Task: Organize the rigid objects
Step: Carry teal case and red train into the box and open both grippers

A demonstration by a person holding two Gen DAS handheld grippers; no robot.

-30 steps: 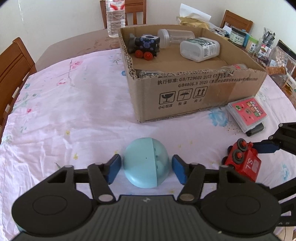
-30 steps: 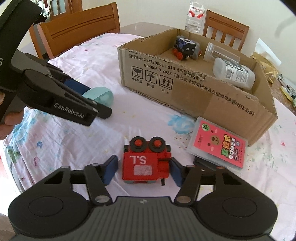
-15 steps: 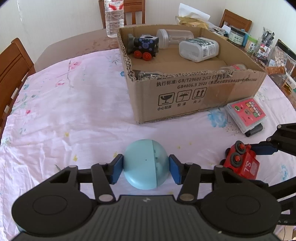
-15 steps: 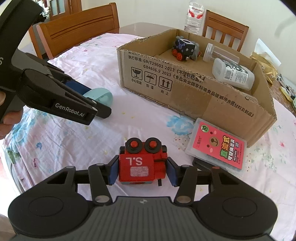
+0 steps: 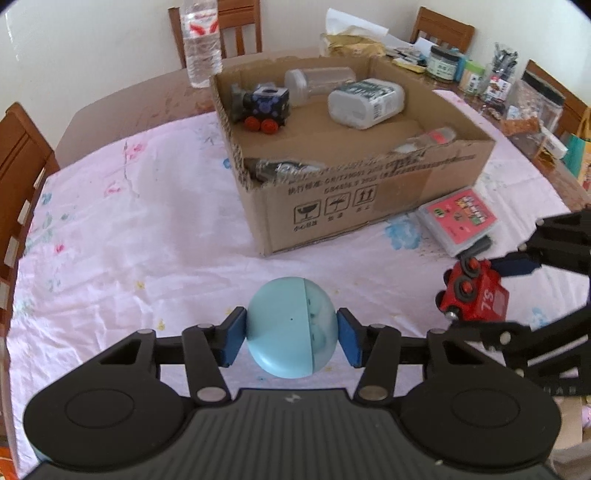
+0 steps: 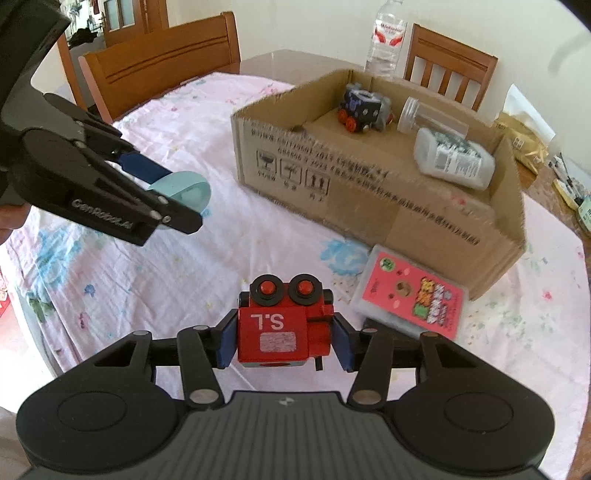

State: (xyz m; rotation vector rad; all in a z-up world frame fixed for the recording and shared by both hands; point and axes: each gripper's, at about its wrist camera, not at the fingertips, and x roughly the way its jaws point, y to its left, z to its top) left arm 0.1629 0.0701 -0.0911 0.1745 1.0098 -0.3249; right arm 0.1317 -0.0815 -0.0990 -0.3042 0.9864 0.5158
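We find the left gripper (image 5: pixel 291 338) fingers clamped on the pale blue egg-shaped capsule (image 5: pixel 291 328); the right gripper (image 6: pixel 282 339) fingers grip the red toy engine (image 6: pixel 284 332); the cardboard box (image 5: pixel 369 199) lies beyond both.

Two grippers (image 5: pixel 291 338) (image 6: pixel 284 339). Two toy trains: one red (image 6: pixel 282 332), one dark blue (image 5: pixel 264 105). One pale blue egg (image 5: pixel 291 328). One cardboard box (image 5: pixel 369 206). One pink card case (image 5: pixel 458 219). One water bottle (image 5: pixel 201 40). Four wooden chairs (image 5: pixel 236 26) in the left wrist view.
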